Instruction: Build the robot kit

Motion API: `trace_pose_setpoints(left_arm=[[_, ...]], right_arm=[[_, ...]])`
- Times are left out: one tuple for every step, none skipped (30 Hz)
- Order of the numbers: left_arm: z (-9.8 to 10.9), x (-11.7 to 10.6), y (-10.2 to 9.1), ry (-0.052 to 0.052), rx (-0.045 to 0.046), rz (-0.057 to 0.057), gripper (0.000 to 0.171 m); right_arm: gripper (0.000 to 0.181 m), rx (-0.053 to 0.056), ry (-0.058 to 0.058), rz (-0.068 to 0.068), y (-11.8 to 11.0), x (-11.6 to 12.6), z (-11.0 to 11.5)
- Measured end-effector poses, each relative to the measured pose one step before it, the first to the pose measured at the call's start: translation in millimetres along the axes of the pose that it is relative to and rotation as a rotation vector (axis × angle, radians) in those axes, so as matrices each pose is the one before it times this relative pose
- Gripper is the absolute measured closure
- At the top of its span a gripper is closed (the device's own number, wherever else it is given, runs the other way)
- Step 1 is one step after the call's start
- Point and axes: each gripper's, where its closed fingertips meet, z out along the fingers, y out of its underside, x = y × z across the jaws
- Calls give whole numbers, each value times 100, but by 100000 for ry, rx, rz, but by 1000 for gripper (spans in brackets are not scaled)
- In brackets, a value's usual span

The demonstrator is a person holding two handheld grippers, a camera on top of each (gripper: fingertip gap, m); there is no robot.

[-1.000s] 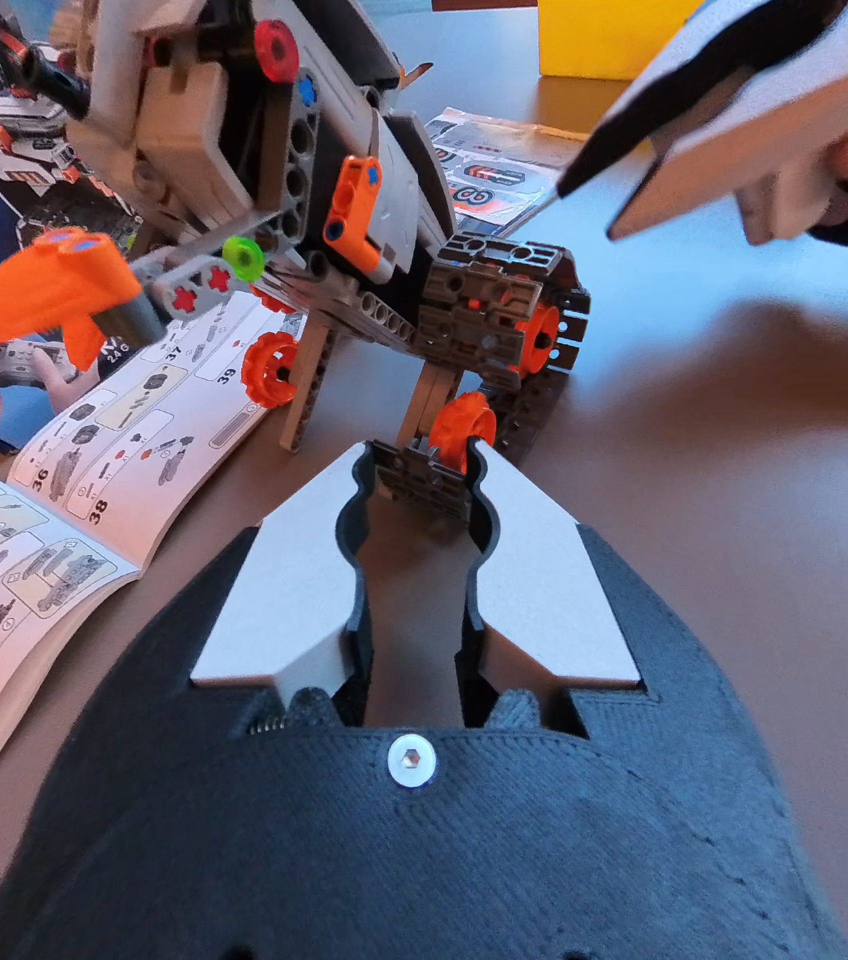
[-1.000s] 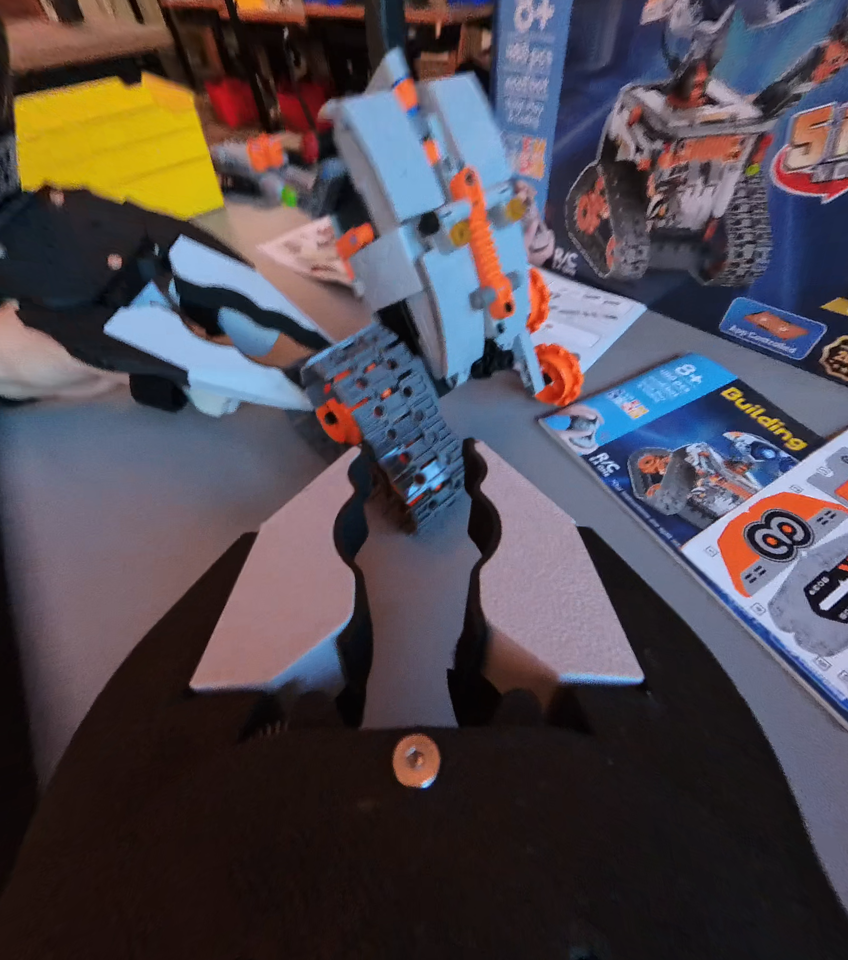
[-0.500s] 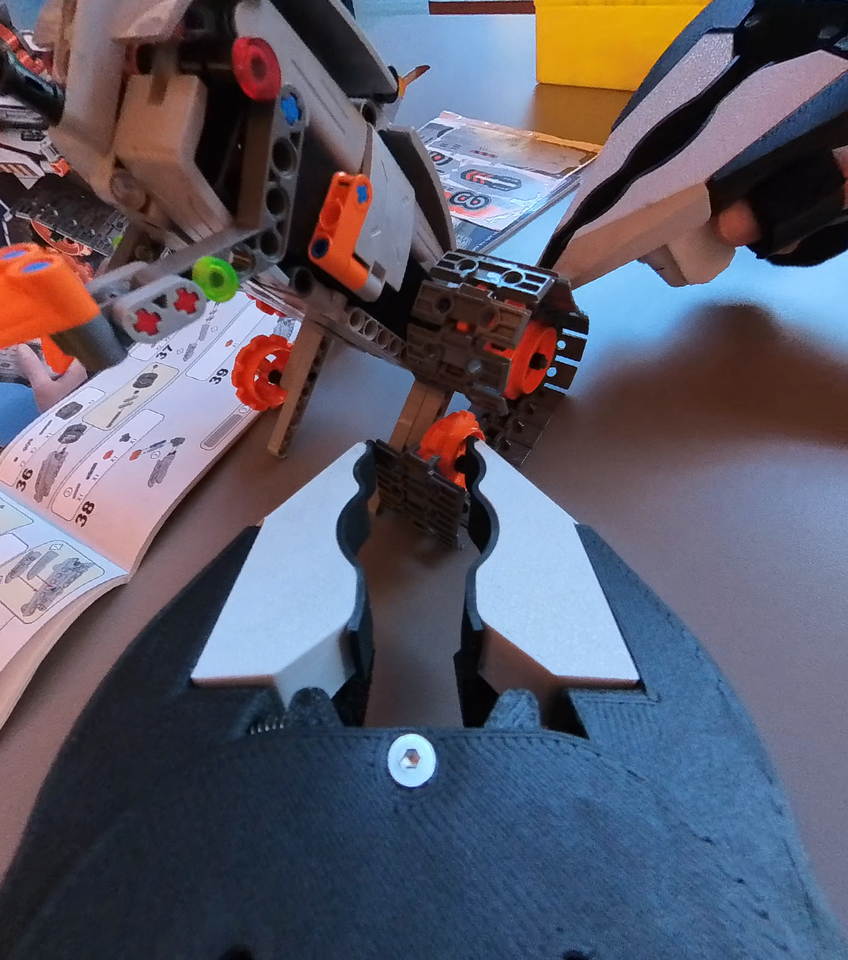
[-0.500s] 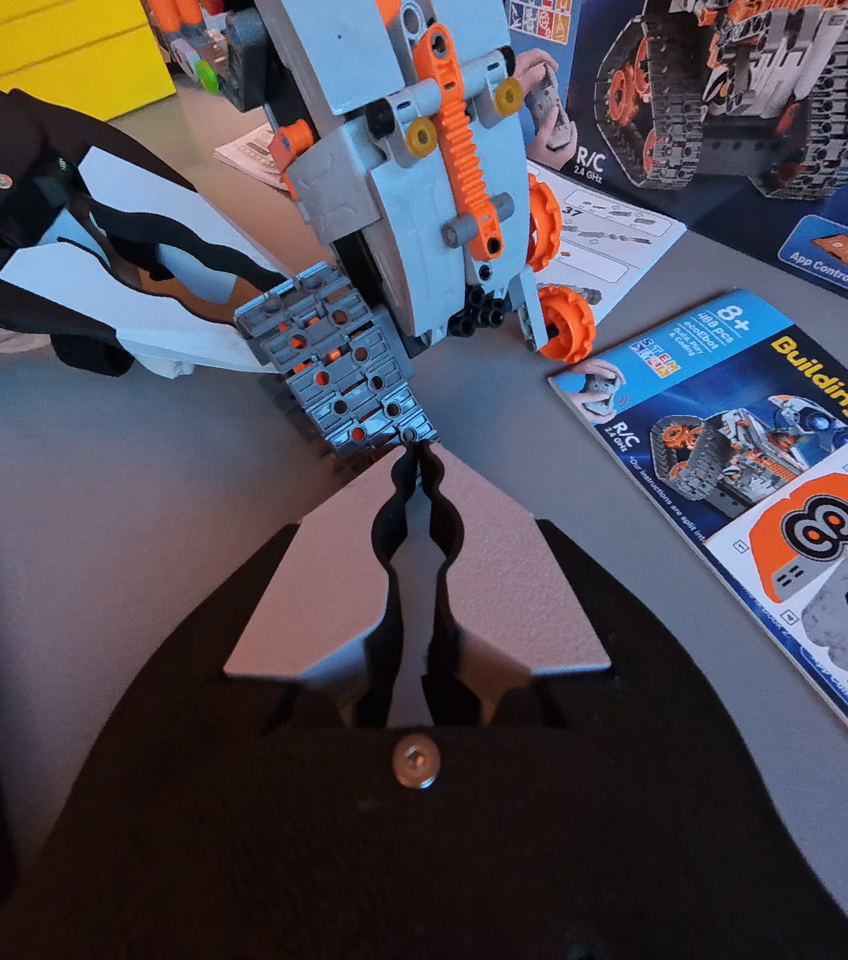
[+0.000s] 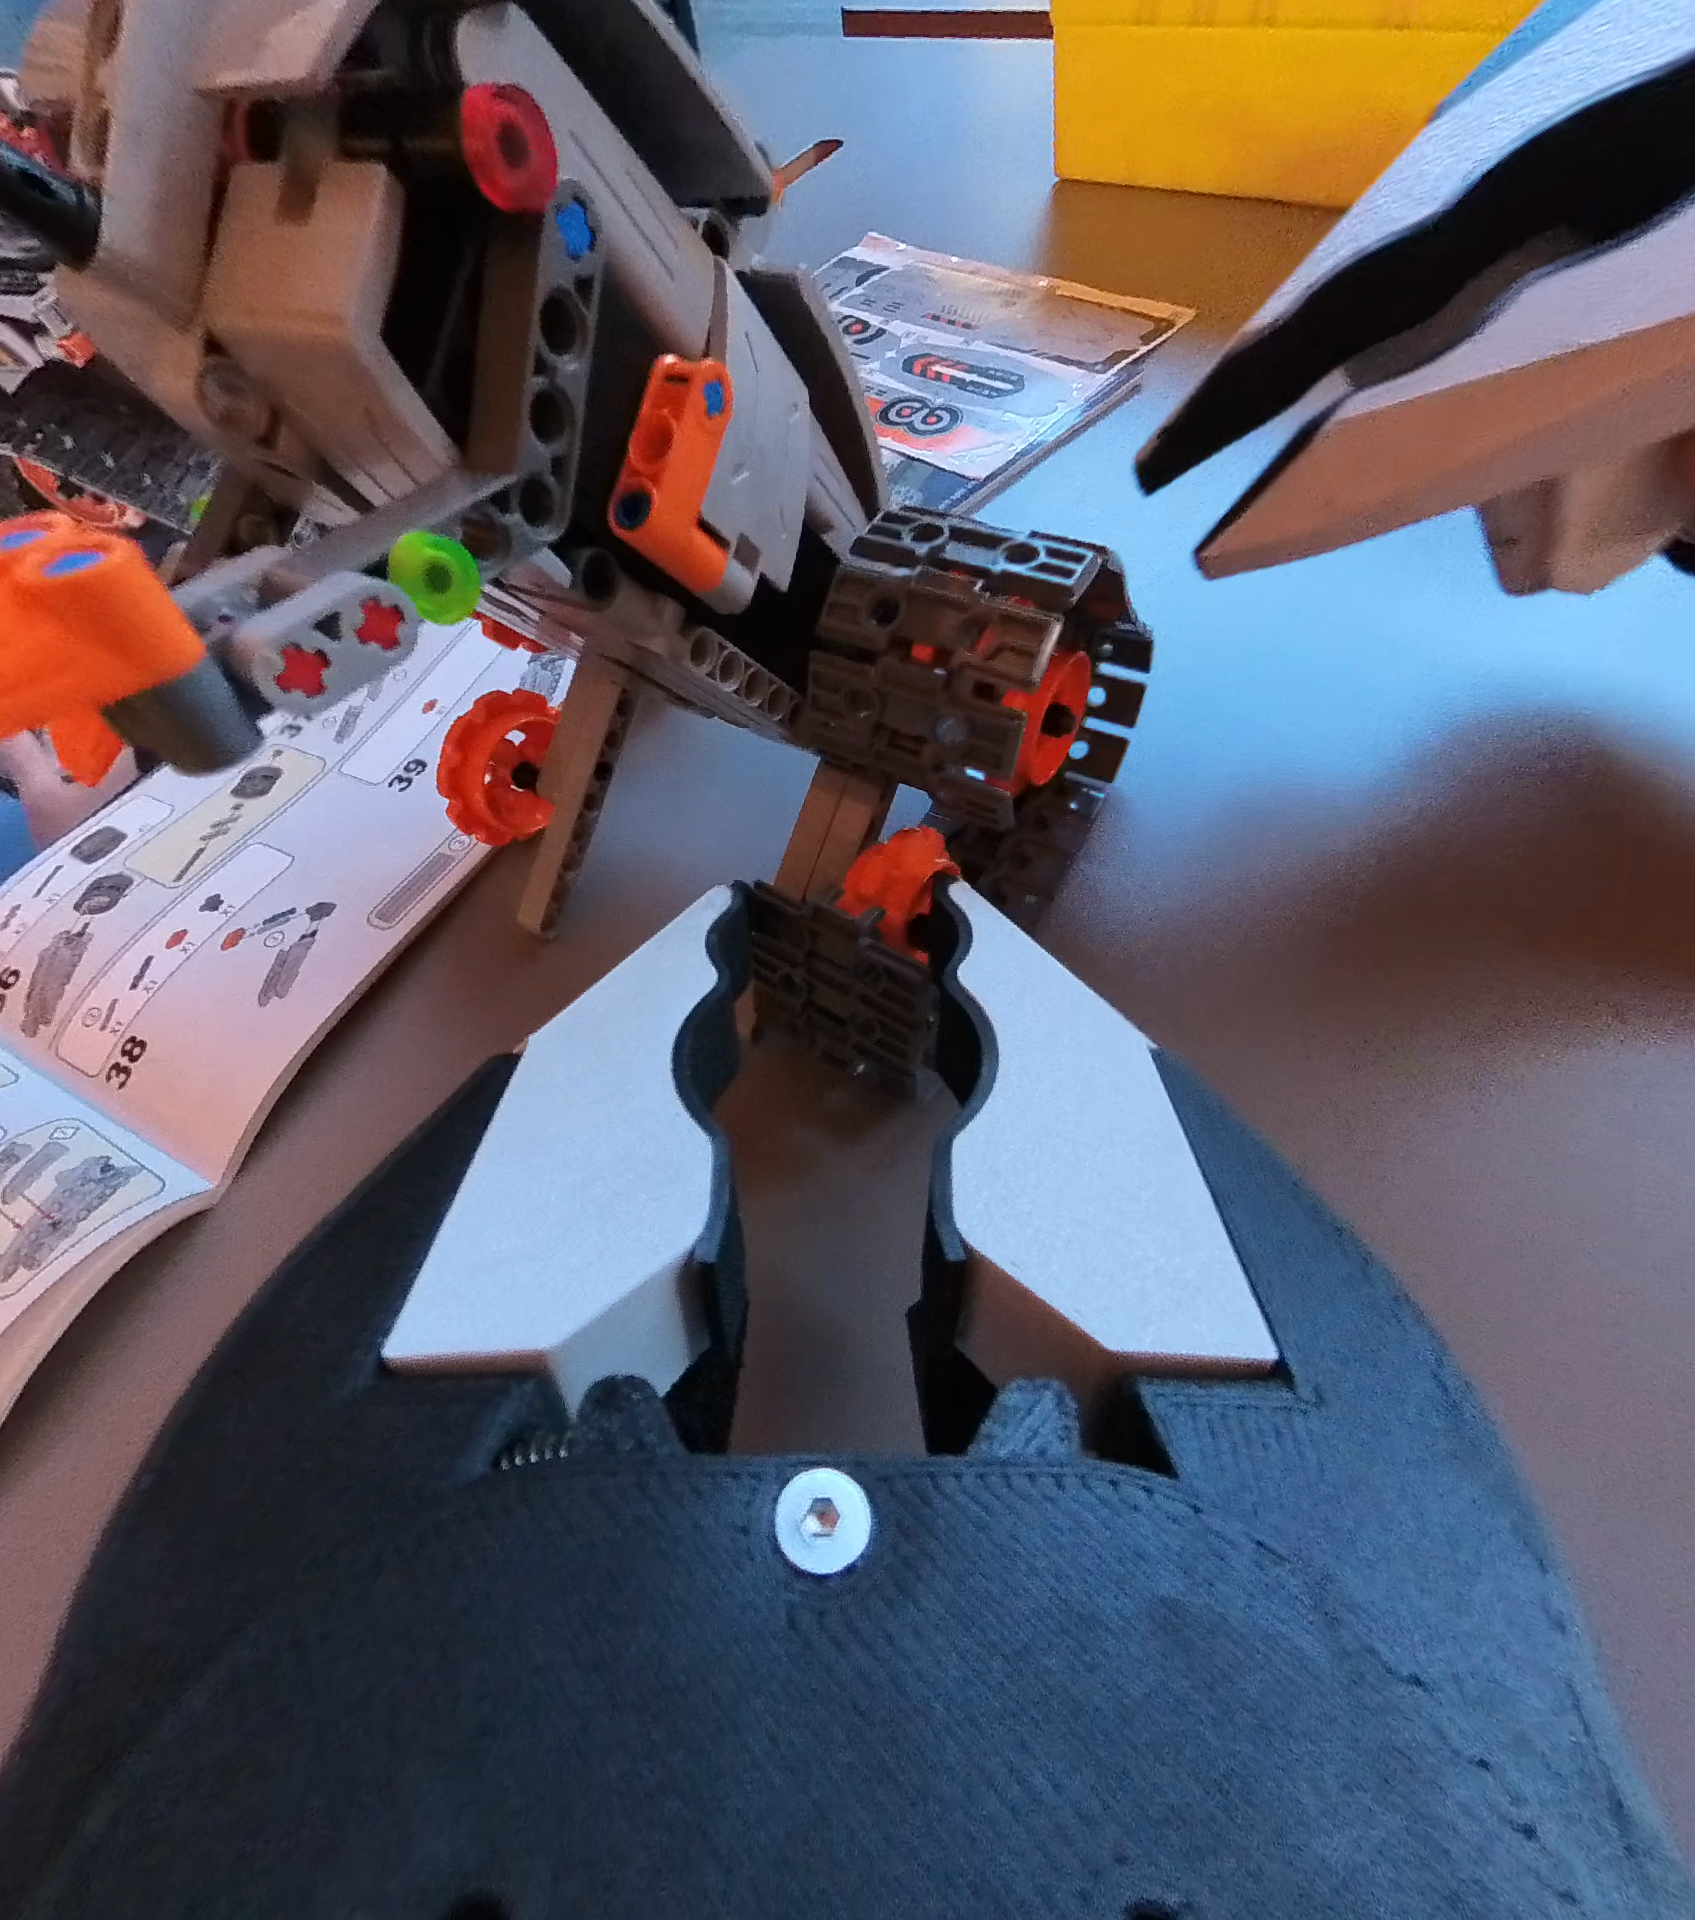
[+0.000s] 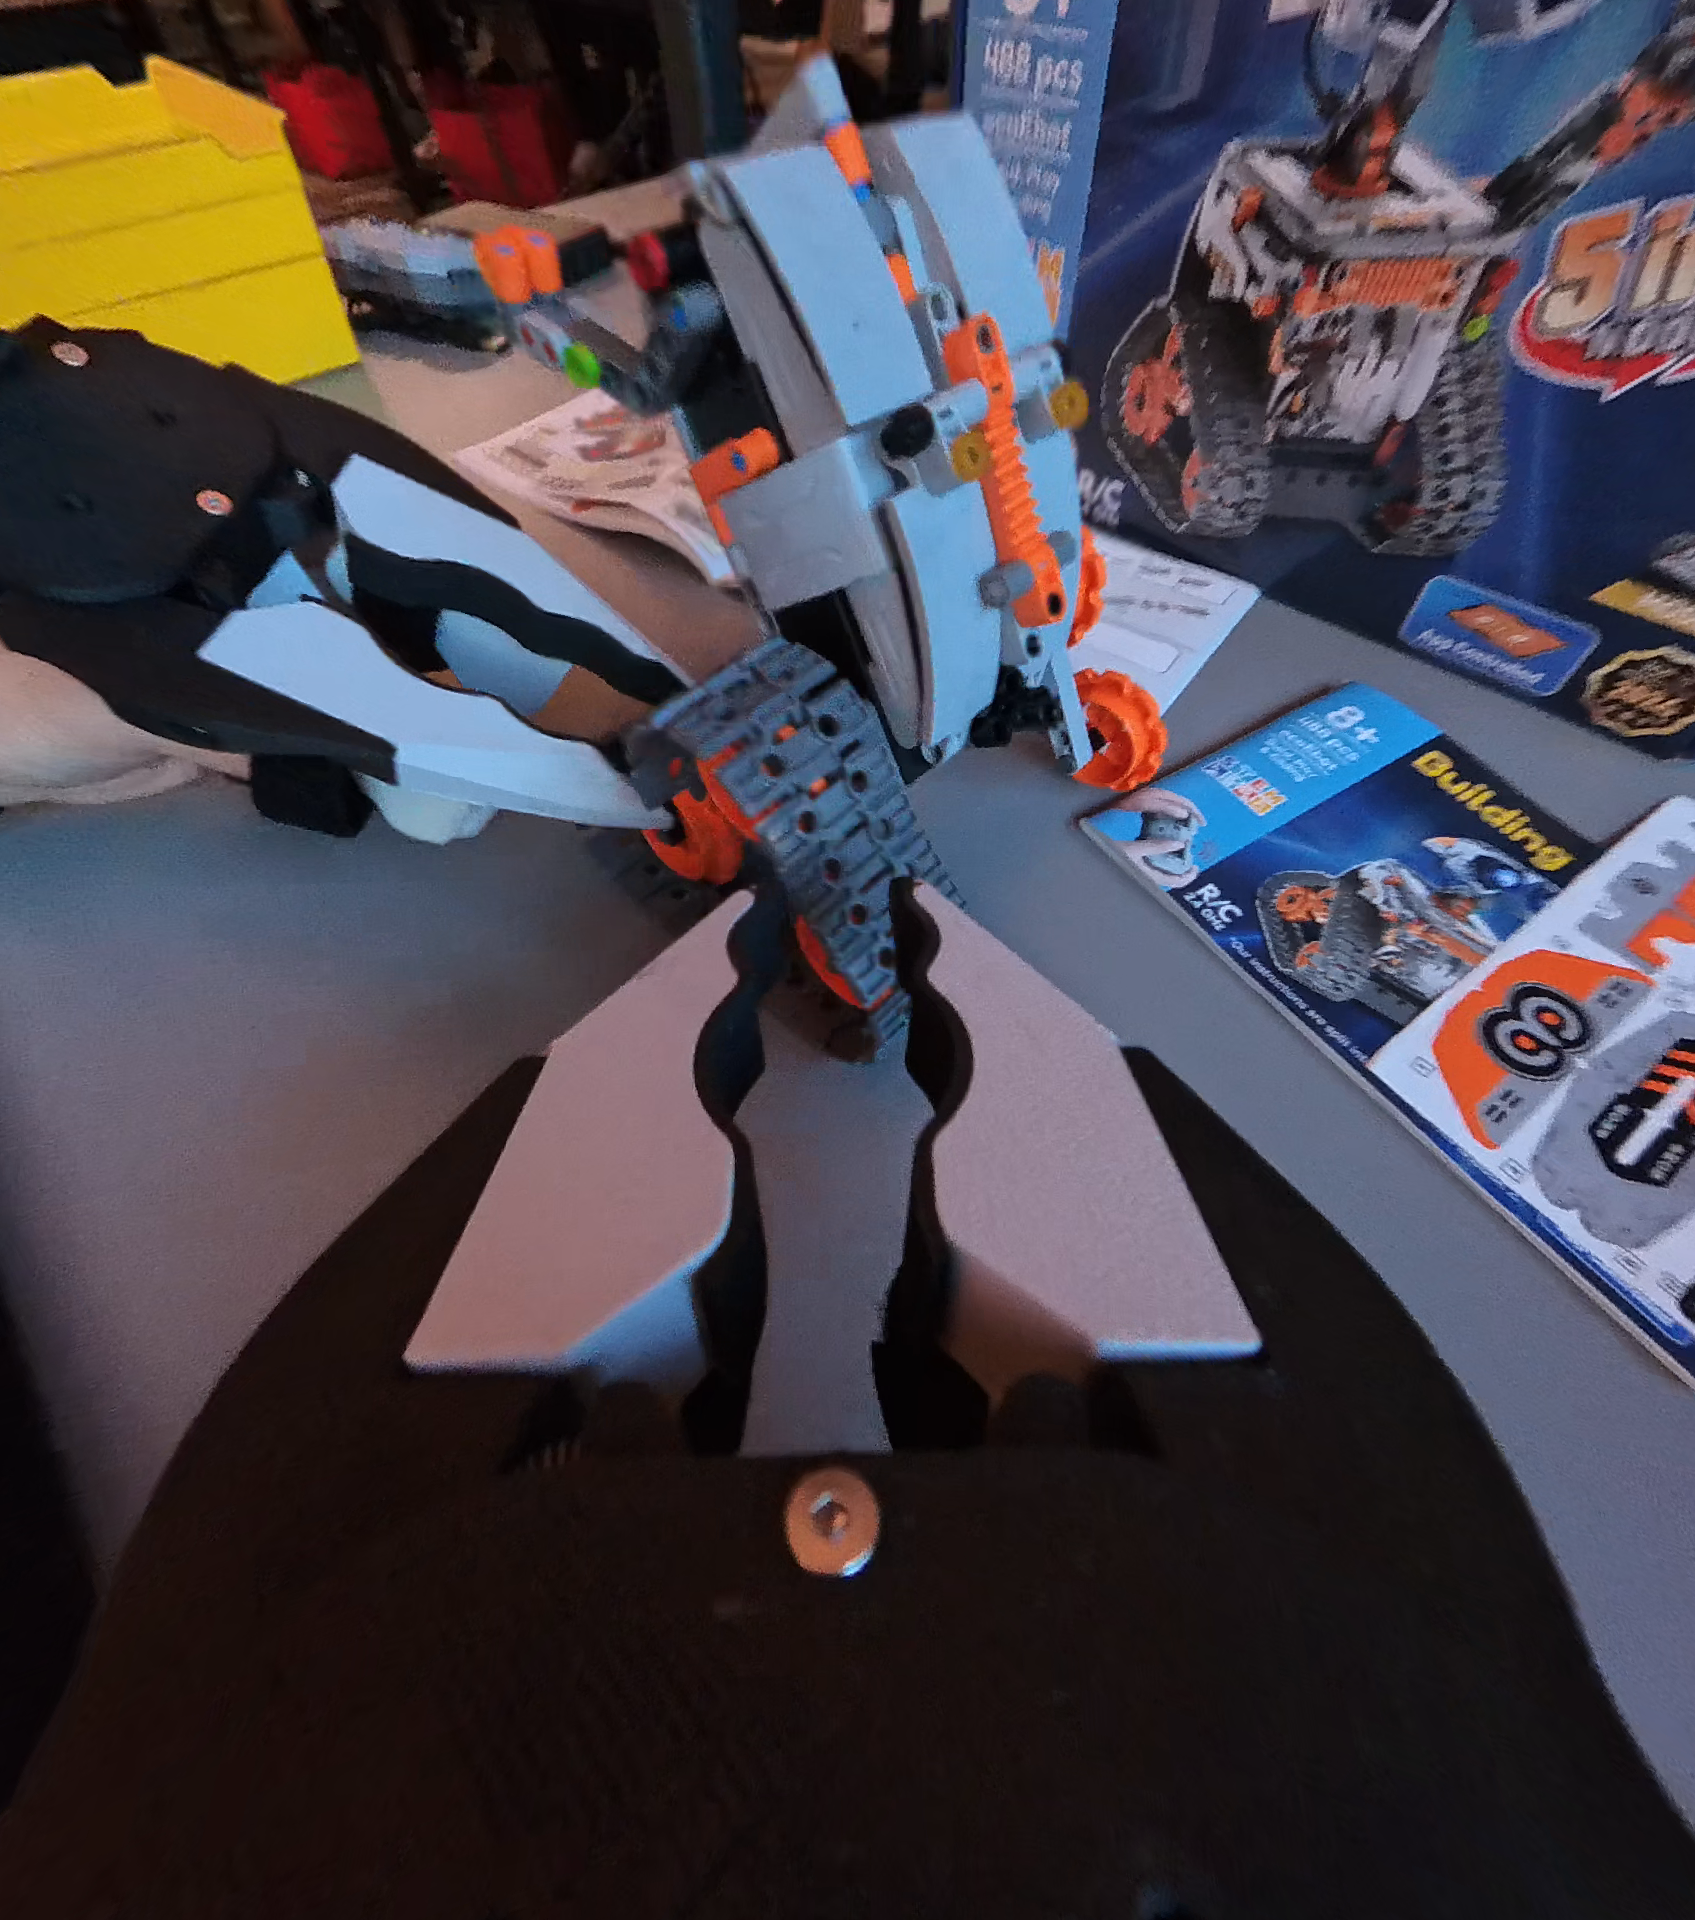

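A grey-and-white brick-built model with orange parts stands tilted on the table. My left gripper is shut on the lower end of its dark grey track, beside an orange wheel. In the right wrist view the left gripper reaches in from the left onto the track of the model. My right gripper is open, with the track's lower end just past its tips. In the left wrist view it hovers apart from the model, up to the right.
An open instruction booklet lies left of the model. A sticker sheet and a blue booklet lie to the right. The kit's box stands behind. A yellow box sits at the back. The left gripper's tips are roughly 8 cm from the right gripper's.
Half a second ago my right gripper was nearly shut, close to the track. It has since opened and drawn back from the model. My left gripper has kept its hold on the track.
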Motion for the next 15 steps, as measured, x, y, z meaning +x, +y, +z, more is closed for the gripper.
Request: trace_pose_setpoints(left_arm=[[210, 133, -122, -217, -93, 182, 139], [253, 150, -139, -339, -100, 282, 139], [282, 159, -179, -358, 38, 4, 138], [286, 169, -179, -331, 29, -182, 138], [272, 187, -197, -205, 69, -285, 137], [231, 162, -187, -81, 241, -386, 137], [229, 119, -167, -52, 92, -986, 137], [256, 90, -166, 116, -16, -1570, 136], [276, 114, -196, 523, 132, -2157, 136], [282, 146, -201, 986, 175, -2487, 135], [277, 175, -195, 1250, 203, -2613, 135], [227, 130, -232, 1001, 641, -2735, 141], [209, 171, -152, 1200, 248, -2051, 141], [177, 149, -41, 997, -237, -1276, 141], [84, 34, 7, 340, -261, -551, 139]], right_arm=[[160, 2355, 2328, -582, -311, -375, -405], [160, 2116, 2238, 1545, -230, -320, -346], [160, 1753, 1101, 3169, -154, -412, -256], [160, 1753, -225, 3859, -74, -532, -201], [161, 1594, -1136, 4126, 55, -572, -111], [161, 819, -1152, 4750, 198, -433, -2], [160, 48, -958, 4679, 272, -288, 64], [160, -316, -306, 3117, 250, -59, 88], [160, -887, 1302, 1557, 251, 279, 94], [160, -705, 2138, 658, 115, 462, 65], [160, 550, 1558, 927, -131, 393, 73], [160, 1157, 764, 1886, -234, 274, 83], [160, 1095, 503, 2125, -195, 230, 93], [160, 587, 115, 1471, -67, 162, 92], [160, -372, 20, 651, 126, 116, 63]])
